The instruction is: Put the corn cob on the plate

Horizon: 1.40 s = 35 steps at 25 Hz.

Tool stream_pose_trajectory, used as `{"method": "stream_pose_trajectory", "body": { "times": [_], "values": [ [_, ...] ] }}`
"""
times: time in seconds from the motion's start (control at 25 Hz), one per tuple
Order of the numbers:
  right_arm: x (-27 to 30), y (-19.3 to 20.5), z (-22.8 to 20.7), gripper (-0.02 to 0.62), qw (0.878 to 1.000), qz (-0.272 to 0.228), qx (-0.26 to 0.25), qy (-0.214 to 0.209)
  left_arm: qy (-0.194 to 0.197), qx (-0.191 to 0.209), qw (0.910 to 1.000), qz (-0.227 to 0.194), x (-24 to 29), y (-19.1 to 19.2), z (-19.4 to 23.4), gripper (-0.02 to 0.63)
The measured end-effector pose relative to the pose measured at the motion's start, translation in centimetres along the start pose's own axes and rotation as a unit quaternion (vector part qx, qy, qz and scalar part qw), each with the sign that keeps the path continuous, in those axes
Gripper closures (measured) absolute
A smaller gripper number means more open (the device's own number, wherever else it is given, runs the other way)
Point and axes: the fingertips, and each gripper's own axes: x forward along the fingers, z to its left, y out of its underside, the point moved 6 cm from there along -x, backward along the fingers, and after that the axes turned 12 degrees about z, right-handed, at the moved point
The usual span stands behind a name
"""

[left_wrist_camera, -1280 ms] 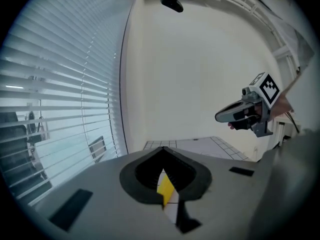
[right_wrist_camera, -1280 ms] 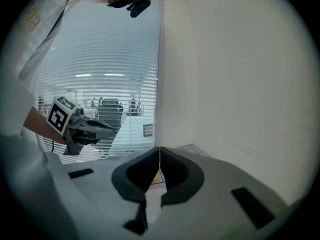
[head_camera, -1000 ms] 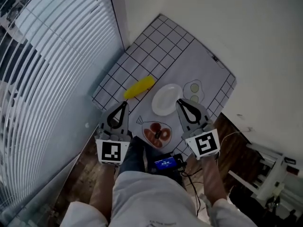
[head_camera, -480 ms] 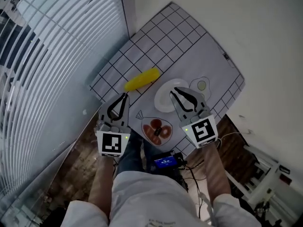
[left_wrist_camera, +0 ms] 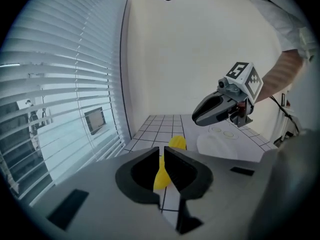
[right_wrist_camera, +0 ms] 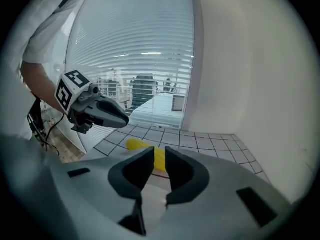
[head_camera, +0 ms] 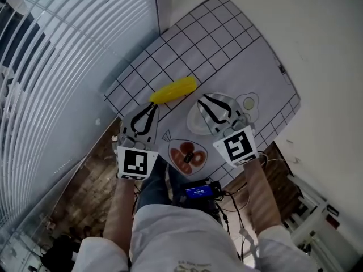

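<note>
A yellow corn cob (head_camera: 173,89) lies on a grid-patterned mat (head_camera: 227,44), just left of a white plate (head_camera: 195,122). My left gripper (head_camera: 152,105) hangs shut close to the cob's near end; in the left gripper view the cob (left_wrist_camera: 177,143) lies just past its tips (left_wrist_camera: 162,153). My right gripper (head_camera: 202,99) hovers over the plate's far side, its jaws opening with nothing between them. In the right gripper view the cob (right_wrist_camera: 137,144) shows beyond the slightly parted jaws (right_wrist_camera: 160,154), with the left gripper (right_wrist_camera: 126,120) to the left.
The mat bears printed fried eggs (head_camera: 248,102) and a printed meat dish (head_camera: 188,156). Window blinds (head_camera: 51,55) fill the left side, a pale wall (head_camera: 317,33) the right. A blue-lit device (head_camera: 198,192) with cables sits near the person's legs, over a wooden floor.
Both grippers have sunk toward the mat. The right one swung left over the plate and its jaws parted a little. The left one drew nearer the cob's end.
</note>
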Motion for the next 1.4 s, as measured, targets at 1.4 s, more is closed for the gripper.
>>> {"method": "stream_pose_trajectory", "body": {
  "times": [1.4],
  "values": [
    [9.5, 0.8, -1.6, 0.301, 0.942, 0.133, -0.277, -0.137, 0.129, 0.06, 0.9845, 0.103, 7.8, 3.1, -0.3, 0.356]
  ]
}}
